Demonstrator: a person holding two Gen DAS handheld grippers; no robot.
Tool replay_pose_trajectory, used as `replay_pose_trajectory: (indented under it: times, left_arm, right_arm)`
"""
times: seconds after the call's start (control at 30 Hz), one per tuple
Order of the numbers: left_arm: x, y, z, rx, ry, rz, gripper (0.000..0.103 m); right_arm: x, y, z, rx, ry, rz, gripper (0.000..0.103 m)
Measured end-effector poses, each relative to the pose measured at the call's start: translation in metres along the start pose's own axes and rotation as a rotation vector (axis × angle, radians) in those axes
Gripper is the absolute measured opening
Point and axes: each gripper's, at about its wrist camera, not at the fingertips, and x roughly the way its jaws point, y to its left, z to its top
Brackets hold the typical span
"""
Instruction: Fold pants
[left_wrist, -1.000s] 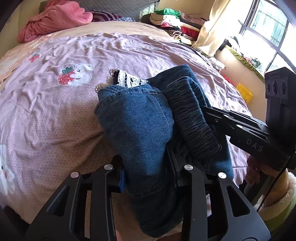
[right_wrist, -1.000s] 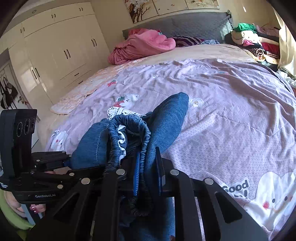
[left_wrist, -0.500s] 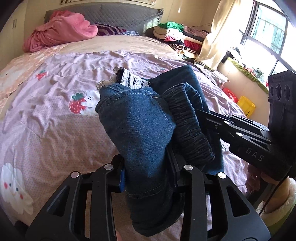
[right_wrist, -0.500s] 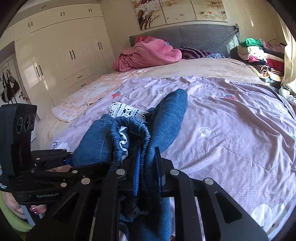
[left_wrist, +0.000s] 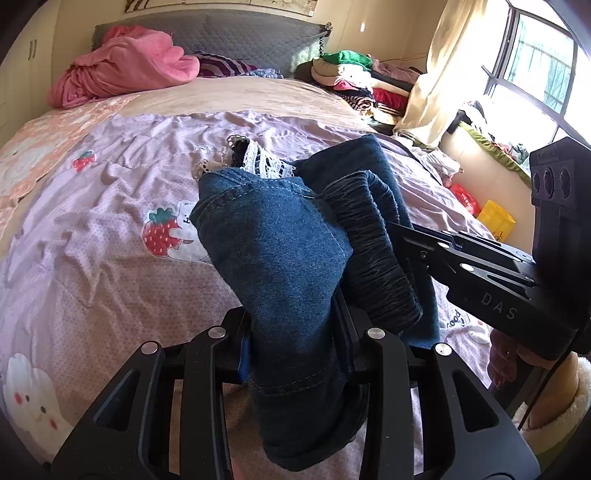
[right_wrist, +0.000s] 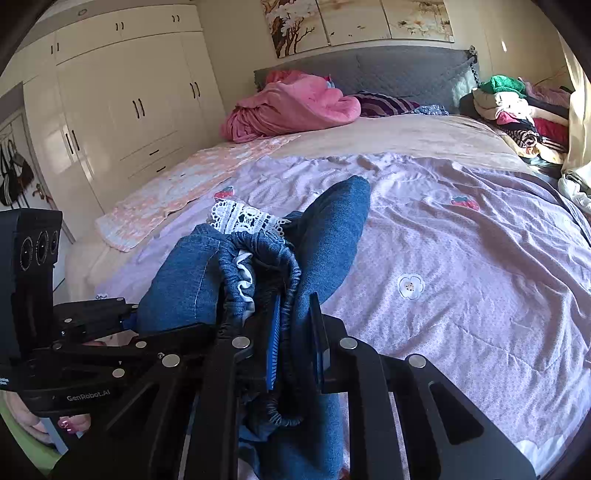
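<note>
Both grippers hold bunched denim pants above the lilac bedspread.

Left wrist view: the left gripper (left_wrist: 295, 350) has its 2 fingers clamped on a thick fold of the pants (left_wrist: 273, 251), which hang off the bedspread (left_wrist: 92, 236); white lace trim (left_wrist: 258, 162) shows at the far edge of the pants, and the right gripper (left_wrist: 399, 236) bites the gathered waistband beside it. Right wrist view: the right gripper (right_wrist: 295, 339) stands narrow, pinching the elastic waistband of the pants (right_wrist: 332, 236) above the bedspread (right_wrist: 461, 277); the left gripper (right_wrist: 129, 321) grips the denim at the pants' left side.
</note>
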Motion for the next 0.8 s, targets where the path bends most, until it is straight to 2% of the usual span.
replay_pose_trajectory:
  times: [0.8]
  left_arm:
    - [0.028,0.014,0.019,-0.017,-0.001,-0.004,0.026]
  right_arm:
    - [0.036,-0.015,0.016,0.003,0.032,-0.025,0.014]
